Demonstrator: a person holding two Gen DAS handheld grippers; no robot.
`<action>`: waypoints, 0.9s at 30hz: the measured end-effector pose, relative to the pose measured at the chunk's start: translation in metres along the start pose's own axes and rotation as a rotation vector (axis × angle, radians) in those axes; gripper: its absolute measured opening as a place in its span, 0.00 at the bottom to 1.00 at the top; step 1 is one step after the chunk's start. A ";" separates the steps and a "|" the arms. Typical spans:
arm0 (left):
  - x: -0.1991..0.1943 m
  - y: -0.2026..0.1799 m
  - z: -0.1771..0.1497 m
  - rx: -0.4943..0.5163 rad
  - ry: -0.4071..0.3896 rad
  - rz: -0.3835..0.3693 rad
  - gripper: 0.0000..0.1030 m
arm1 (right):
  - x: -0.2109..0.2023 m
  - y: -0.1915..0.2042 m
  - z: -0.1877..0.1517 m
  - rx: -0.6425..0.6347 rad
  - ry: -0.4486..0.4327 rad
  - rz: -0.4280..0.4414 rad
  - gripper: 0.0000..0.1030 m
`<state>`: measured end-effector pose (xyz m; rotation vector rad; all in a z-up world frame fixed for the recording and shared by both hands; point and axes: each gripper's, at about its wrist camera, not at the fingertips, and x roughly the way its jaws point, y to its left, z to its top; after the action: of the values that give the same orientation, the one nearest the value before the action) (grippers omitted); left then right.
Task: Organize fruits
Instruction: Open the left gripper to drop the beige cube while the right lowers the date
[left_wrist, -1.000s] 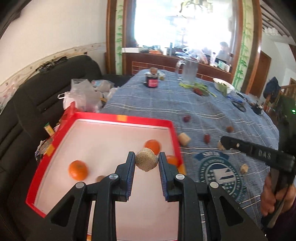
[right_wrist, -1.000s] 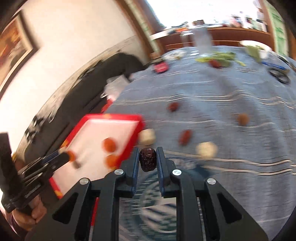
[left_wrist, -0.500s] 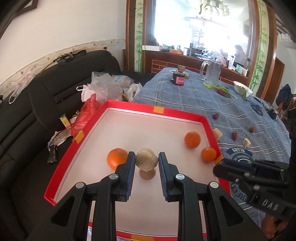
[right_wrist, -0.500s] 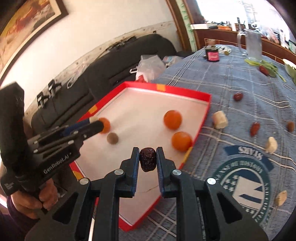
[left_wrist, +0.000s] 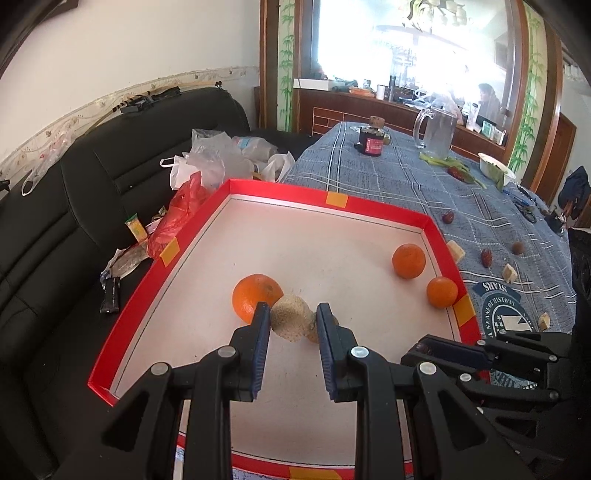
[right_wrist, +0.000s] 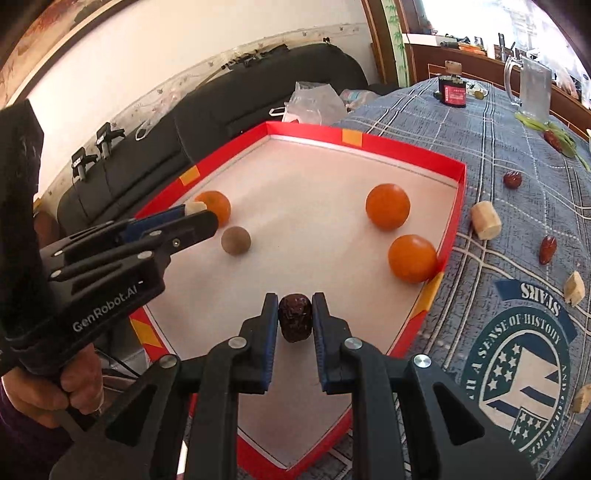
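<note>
Both black claws (left_wrist: 291, 321) (right_wrist: 294, 314) carry blue finger pads, silver screws and white "GenRobot.AI" lettering.

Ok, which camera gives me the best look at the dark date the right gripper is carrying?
The right wrist view: the dark date sits centred and unblocked between the right gripper fingers, above the red tray. In the left wrist view only a dark sliver of it shows at that gripper's tip, mostly hidden by the fingers.

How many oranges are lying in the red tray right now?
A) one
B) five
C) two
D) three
D: three oranges lie inside the red tray: one near the far right wall, one against the right wall, one on the left.
</note>
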<state>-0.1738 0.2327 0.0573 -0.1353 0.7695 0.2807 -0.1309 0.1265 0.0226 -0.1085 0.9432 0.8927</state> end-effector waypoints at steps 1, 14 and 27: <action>0.001 0.000 0.000 -0.001 0.005 0.001 0.24 | 0.001 0.000 0.000 -0.001 0.005 -0.001 0.20; 0.006 0.003 -0.002 -0.014 0.028 0.022 0.27 | 0.003 0.003 0.000 -0.021 0.016 -0.020 0.20; 0.001 -0.001 0.002 -0.012 0.028 0.036 0.46 | -0.020 -0.010 0.000 0.027 -0.029 0.017 0.40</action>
<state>-0.1712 0.2326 0.0582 -0.1374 0.7989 0.3180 -0.1293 0.1072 0.0346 -0.0639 0.9300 0.8945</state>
